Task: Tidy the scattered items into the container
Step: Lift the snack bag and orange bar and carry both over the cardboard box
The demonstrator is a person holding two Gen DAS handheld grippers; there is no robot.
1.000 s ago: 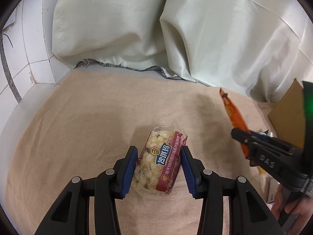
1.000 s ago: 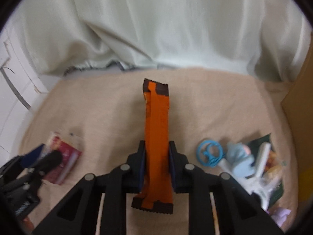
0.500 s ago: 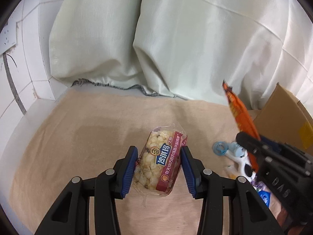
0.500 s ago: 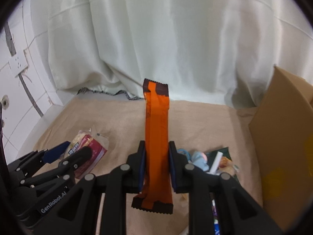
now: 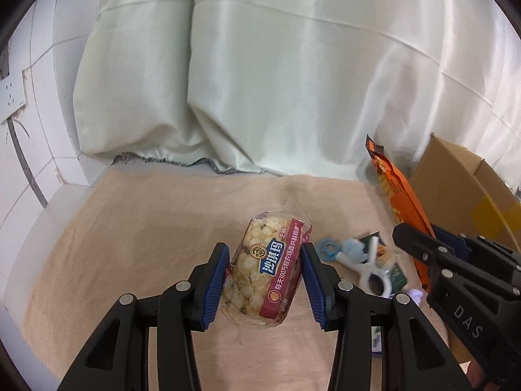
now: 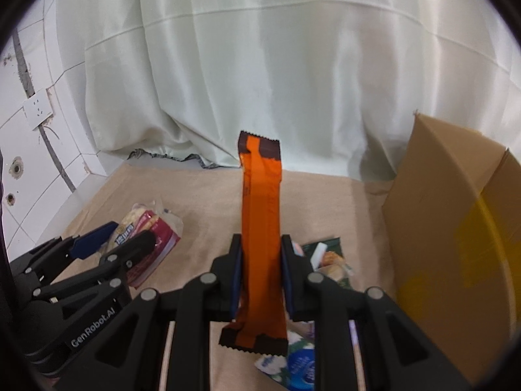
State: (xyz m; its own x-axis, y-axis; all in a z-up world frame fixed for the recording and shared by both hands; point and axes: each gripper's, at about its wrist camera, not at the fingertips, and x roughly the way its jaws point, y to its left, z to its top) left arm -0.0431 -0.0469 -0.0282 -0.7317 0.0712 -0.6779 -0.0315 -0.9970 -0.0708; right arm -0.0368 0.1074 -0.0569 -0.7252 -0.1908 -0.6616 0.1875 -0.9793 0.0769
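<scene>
My left gripper (image 5: 264,254) is shut on a clear-wrapped snack cake packet (image 5: 265,268) with a red and blue label, held above the beige cloth (image 5: 156,228). My right gripper (image 6: 261,247) is shut on a long orange snack bar (image 6: 260,215) that stands upright between its pads. Each gripper shows in the other's view: the right gripper (image 5: 423,238) with the orange bar (image 5: 397,195) at the right, the left gripper (image 6: 114,233) with the packet (image 6: 143,228) at the lower left. An open cardboard box (image 6: 456,228) stands at the right.
Scattered items lie on the cloth by the box: a blue ring (image 5: 327,248), a white clip (image 5: 371,264), a dark green packet (image 6: 329,257) and a blue-white pack (image 6: 293,361). A pale curtain (image 5: 276,81) hangs behind; a tiled wall (image 5: 29,130) stands at the left.
Both grippers have risen and drifted toward the right with their items still held. The cardboard box and the scattered pile have come further into both views.
</scene>
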